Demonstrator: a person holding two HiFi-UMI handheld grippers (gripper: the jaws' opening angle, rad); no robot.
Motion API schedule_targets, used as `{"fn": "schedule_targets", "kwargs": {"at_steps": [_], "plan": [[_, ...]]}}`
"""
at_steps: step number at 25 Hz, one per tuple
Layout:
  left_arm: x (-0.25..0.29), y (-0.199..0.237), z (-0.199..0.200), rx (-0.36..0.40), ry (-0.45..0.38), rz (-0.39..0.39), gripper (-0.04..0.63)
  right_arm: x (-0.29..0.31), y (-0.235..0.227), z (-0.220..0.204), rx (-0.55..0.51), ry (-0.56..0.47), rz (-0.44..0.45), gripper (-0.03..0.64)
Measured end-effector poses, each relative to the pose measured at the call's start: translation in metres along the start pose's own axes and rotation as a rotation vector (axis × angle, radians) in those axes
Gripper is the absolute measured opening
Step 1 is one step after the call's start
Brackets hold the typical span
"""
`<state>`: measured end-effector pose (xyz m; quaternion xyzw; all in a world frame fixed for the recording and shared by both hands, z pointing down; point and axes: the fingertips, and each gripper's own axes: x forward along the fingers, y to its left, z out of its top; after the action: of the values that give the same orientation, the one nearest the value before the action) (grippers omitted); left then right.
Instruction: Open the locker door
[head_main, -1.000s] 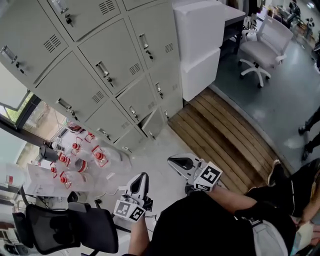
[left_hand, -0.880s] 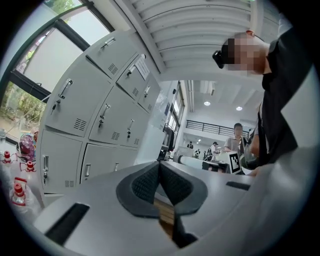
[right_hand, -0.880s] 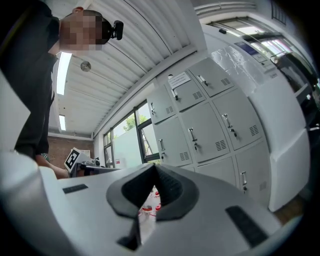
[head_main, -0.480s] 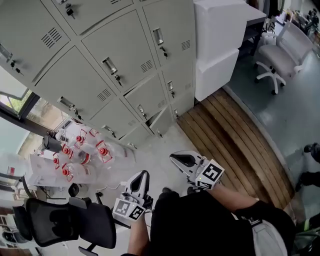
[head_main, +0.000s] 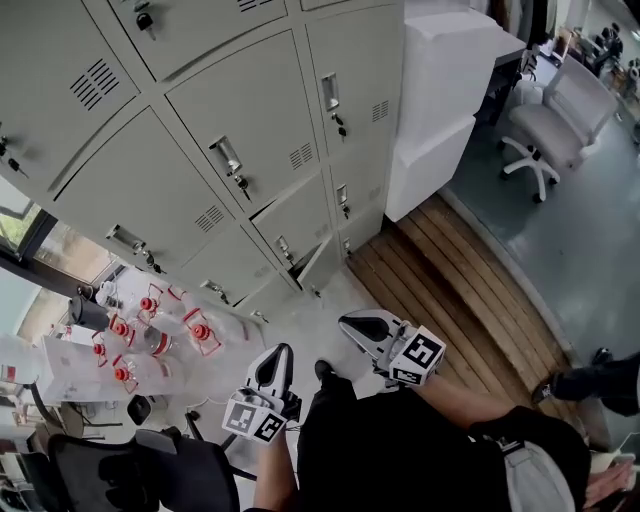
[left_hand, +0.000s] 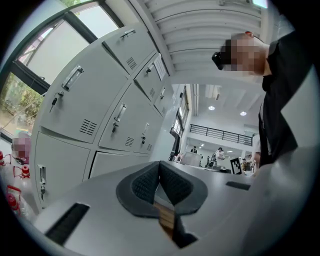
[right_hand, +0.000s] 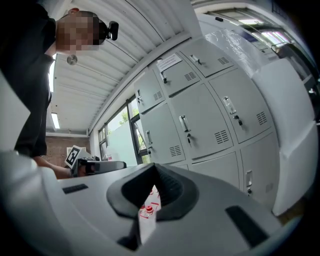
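Locker door (head_main: 262, 115), head view: shut, with left gripper (head_main: 278, 356) and right gripper (head_main: 352, 322) well apart from it. Left gripper view: jaws together, nothing held. Right gripper view: same. Risk: closed jaws may glance off the door's handle (head_main: 226, 158).

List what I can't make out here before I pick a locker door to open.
- Head view: behind the ajar grey metal locker door, only a dark gap; contents too small.
- Head view: the top grey locker row is cut off by the upper edge.
- Right gripper view: print on the white paper notice is too small to read.
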<state>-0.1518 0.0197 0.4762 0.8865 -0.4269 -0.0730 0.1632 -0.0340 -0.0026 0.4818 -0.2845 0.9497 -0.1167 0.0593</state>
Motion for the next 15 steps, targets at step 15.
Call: {"fn": "schedule_targets", "kwargs": {"at_steps": [15], "plan": [[0.037, 0.118, 0.061, 0.022, 0.011, -0.106, 0.015, 0.146, -0.043, 0.057, -0.145, -0.045, -0.079, 0.008]]}}
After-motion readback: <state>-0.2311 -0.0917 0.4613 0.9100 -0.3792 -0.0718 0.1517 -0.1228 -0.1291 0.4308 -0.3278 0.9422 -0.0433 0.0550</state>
